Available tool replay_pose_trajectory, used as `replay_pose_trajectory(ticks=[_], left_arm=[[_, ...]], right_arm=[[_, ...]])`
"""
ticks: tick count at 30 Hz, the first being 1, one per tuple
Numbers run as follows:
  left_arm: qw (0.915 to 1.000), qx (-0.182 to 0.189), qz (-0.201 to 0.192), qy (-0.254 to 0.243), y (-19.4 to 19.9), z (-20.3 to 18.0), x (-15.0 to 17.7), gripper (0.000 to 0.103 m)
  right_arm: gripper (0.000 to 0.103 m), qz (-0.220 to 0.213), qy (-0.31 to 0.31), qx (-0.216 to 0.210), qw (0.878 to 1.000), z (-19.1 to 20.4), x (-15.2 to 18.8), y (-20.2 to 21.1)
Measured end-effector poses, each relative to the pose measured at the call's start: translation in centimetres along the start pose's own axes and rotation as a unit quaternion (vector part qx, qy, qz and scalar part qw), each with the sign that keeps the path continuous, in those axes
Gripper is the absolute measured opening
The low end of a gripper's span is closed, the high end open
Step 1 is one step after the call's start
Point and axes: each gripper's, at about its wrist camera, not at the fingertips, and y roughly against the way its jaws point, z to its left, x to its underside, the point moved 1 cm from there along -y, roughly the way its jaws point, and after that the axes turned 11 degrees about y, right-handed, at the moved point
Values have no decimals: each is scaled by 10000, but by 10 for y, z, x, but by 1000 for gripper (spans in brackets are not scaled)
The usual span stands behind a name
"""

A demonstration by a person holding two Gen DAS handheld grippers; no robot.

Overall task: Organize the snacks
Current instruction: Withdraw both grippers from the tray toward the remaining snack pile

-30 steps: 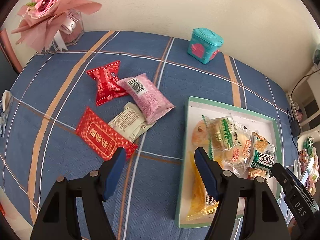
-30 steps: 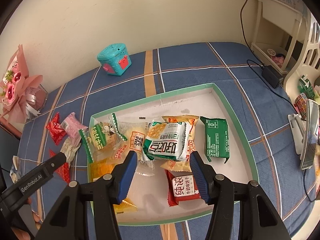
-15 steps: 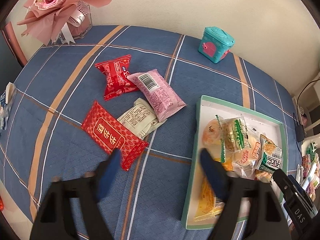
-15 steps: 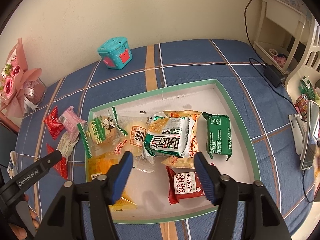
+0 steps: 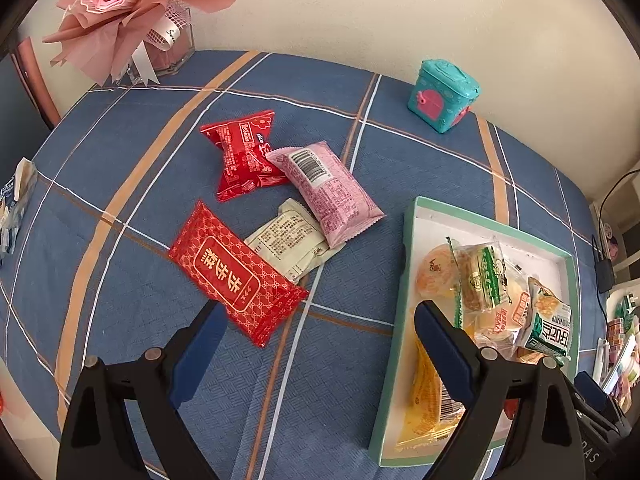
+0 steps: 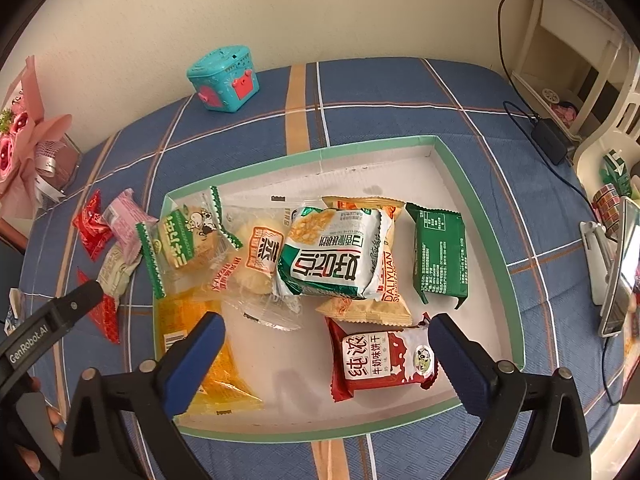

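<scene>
Snacks lie in two groups on the bench, which wears a blue plaid cloth with orange and white stripes: four loose packets on the cloth and the others in a white tray with a green rim. The left wrist view shows the loose ones plainly, left to right: a flat red packet with gold lettering, a crumpled red packet, a cream packet partly under its neighbours, and a pink packet with a barcode. The left tool hangs over bare cloth between these and the tray, its jaws having just spread wide with nothing between them. The right wrist view alone opens up the whole tray: a yellow packet, a green-edged clear packet, a white and green bag, a red and white biscuit packet and a dark green packet. The right tool is above the tray's near end, jaws just opened wide and empty. A pink paper bouquet stands at the far left corner and a teal toy box by the cream wall; a pale shelf unit and a black charger on the cloth appear only on the right.
</scene>
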Motion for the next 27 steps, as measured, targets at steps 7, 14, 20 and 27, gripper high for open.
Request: replay_pose_trajectory(ticks=[7,14,20,27], left_arm=[[9996,139,-109,209,1,8,-3,96],[9991,140,-303,247,5,14,-8,103],[9987,109,-278,420,4,32,-19,103],[9964,-273,-480,648,9,69,-37,103]], right_arm=[[103,-146,84,-83,9998,3,-1,3],[103,-275,64,-196,9994,6,-2,5],[103,-445,173,-297,9984,16,-5,11],[103,-625,473,-572,9953,46,-7,17]])
